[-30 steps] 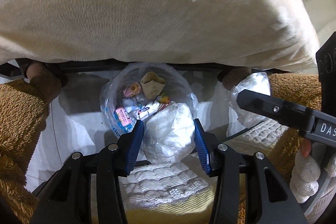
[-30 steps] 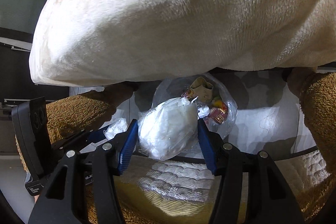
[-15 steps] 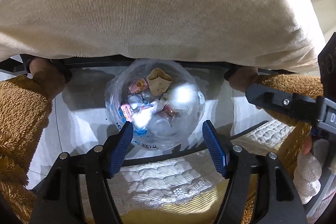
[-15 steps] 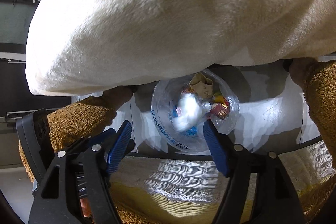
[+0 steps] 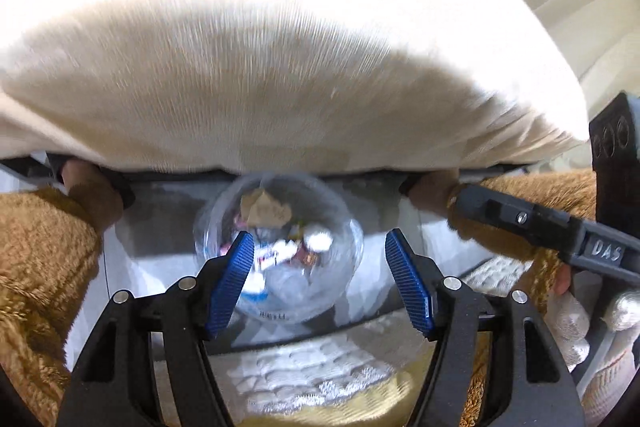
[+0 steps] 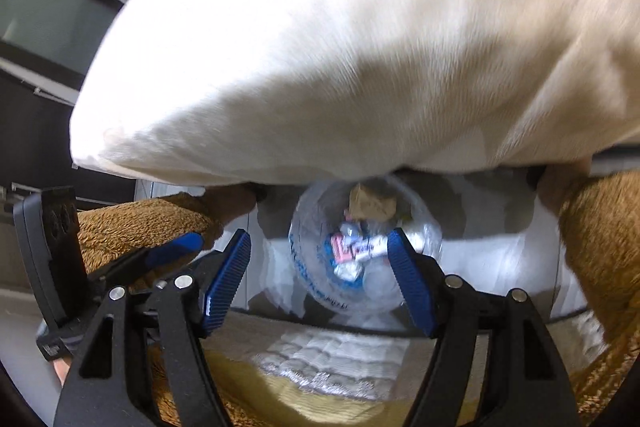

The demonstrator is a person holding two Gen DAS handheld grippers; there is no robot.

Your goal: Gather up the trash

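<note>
1. Left wrist view: my left gripper has just opened wide and holds nothing.
2. My right gripper likewise, empty.
3. Below both, trash bag on the floor holds wrappers; remaining trash I cannot see.

A cream plush cushion overhangs a white floor; brown fuzzy sleeves flank it.

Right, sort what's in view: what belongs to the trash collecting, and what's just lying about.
Belongs to the job:
- clear trash bag, open below both grippers
- wrappers and torn cardboard inside it
- left gripper, open, empty
- right gripper, open, empty

Just lying about:
- cream pillow overhead
- white quilted cloth nearest the camera
</note>
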